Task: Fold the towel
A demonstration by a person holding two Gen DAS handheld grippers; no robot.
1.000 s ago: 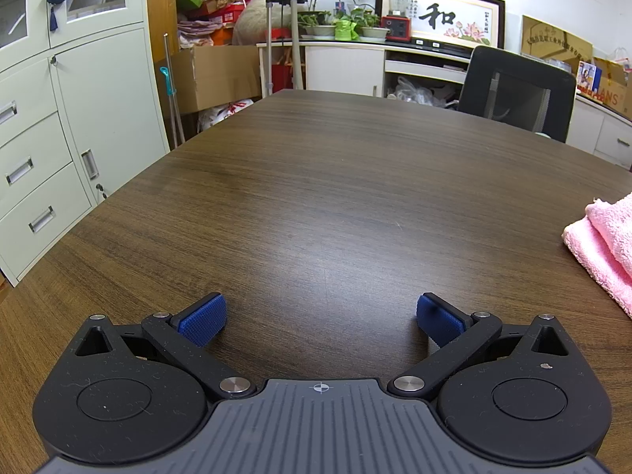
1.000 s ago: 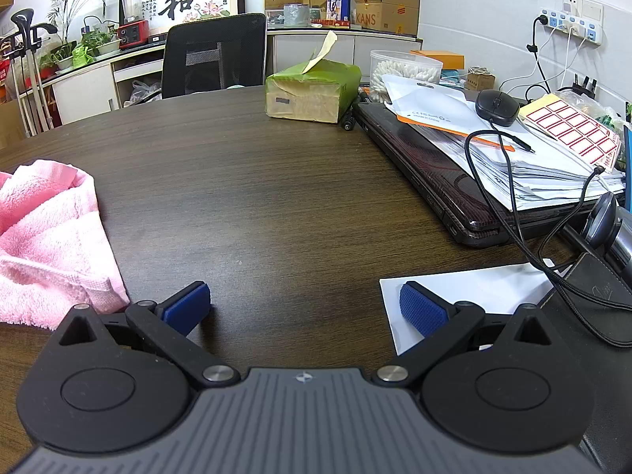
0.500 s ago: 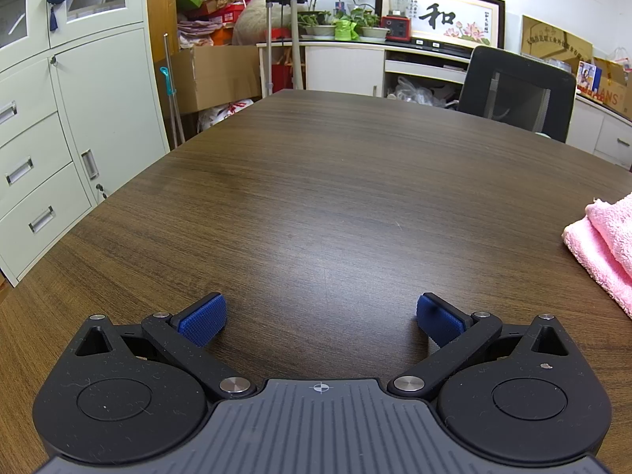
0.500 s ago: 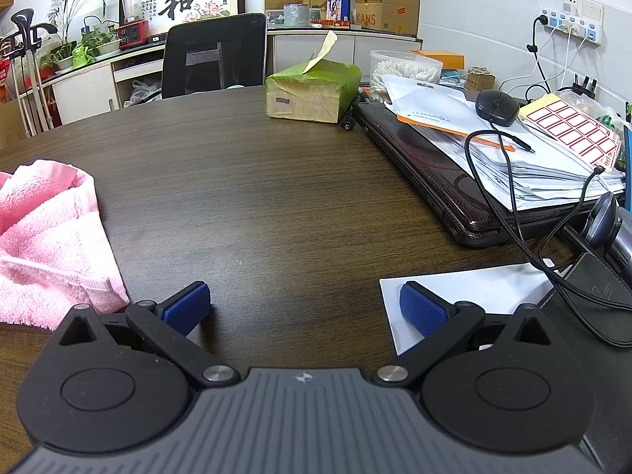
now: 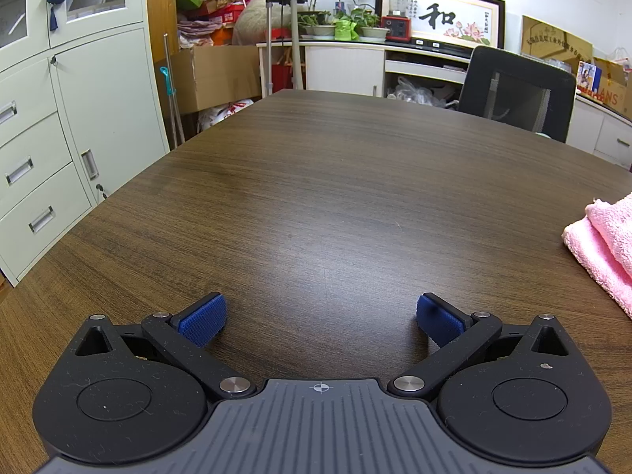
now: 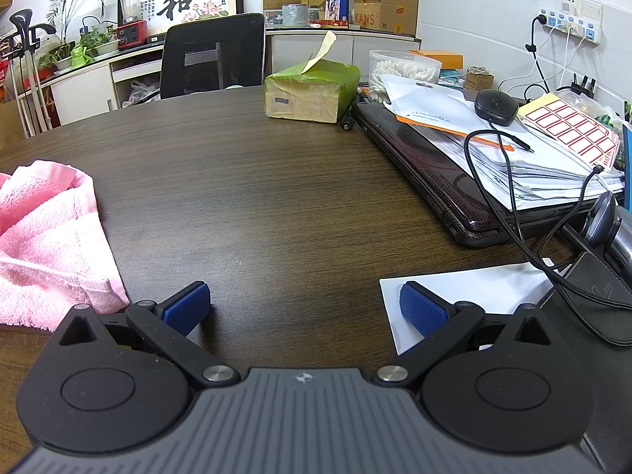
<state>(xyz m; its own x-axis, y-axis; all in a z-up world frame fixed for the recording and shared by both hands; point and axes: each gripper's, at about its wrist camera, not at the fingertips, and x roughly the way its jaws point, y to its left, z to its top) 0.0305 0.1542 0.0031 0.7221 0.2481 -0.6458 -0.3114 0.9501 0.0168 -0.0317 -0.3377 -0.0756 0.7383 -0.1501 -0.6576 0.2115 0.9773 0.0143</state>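
Left wrist view: left gripper [image 5: 320, 318] spread wide w/ nothing btwn blue pads, low over dark wood table [image 5: 335, 181]; pink towel [image 5: 604, 249] rumpled at far right edge. Right wrist view: right gripper [image 6: 305, 308] also spread, empty; towel [image 6: 47, 237] bunched at left, just beside left pad [image 6: 185, 308]. Right pad over white paper [image 6: 466, 288].

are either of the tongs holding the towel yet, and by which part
Nothing is held. Left tongs and right tongs are both open over the table, clear of the pink towel.
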